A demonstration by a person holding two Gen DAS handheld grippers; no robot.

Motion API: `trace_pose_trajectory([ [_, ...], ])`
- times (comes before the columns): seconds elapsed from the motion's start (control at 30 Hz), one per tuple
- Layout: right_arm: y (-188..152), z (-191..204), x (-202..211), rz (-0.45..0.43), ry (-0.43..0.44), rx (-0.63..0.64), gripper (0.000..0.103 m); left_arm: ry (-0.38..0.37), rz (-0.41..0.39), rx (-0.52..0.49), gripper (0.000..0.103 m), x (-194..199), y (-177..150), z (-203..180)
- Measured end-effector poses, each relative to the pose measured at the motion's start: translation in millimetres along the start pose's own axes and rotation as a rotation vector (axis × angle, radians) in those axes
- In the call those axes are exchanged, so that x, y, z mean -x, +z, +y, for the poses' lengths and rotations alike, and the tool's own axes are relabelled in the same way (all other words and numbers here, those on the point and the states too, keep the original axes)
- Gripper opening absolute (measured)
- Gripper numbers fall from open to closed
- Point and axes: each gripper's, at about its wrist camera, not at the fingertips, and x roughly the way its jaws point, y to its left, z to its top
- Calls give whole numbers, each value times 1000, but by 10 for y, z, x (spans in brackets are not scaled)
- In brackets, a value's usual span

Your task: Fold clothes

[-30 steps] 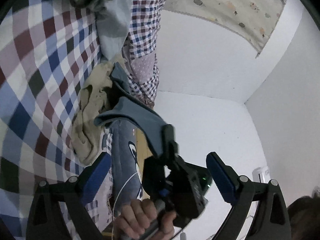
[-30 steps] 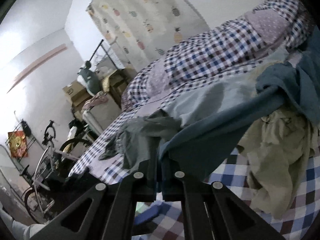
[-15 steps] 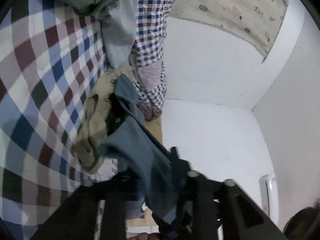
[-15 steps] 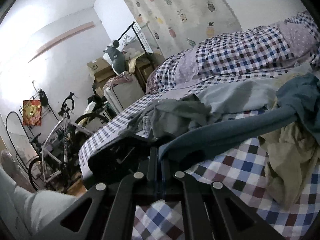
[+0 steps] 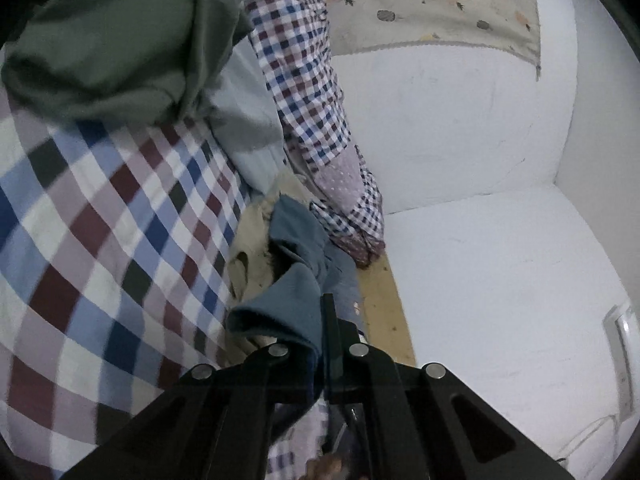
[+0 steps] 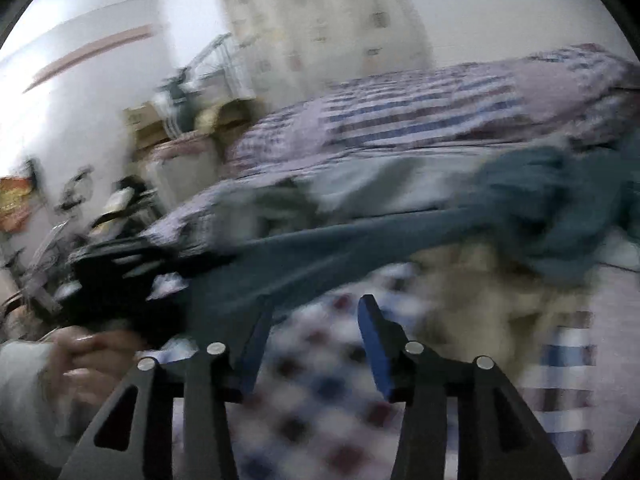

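Blue garment [image 5: 296,292] edge pinched by left gripper [image 5: 325,344]; right gripper [image 6: 316,344] agape.

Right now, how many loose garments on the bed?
4: teal garment clamped in left gripper, beige one beneath it, pale blue one by the quilt, dark green one farthest. More may be hidden.

My bedsheet [image 5: 120,216] is checked in blue, maroon, dark grey and white across the left of the frame. A teal-blue garment [image 5: 296,288] sits at centre beside a beige one [image 5: 248,248]. Upper left, an olive-green cloth [image 5: 120,40]. The quilt [image 5: 304,80] has smaller checks (same colours).
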Motion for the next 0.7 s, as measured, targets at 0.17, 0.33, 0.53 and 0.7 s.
trace_pose_trajectory([
  [0.17,39,-420,-108,-8,-292,-31,50,21,1,-77,0,39,-4,-109],
  [0.33,42,-592,-304,12,-427,-17,50,34,-8,-114,0,178,12,-183],
  [0.53,66,-615,-396,-8,-555,-3,55,37,-26,-133,0,407,132,-243],
  [0.7,132,-567,-446,-43,-618,17,58,32,-47,-128,0,564,233,-243],
])
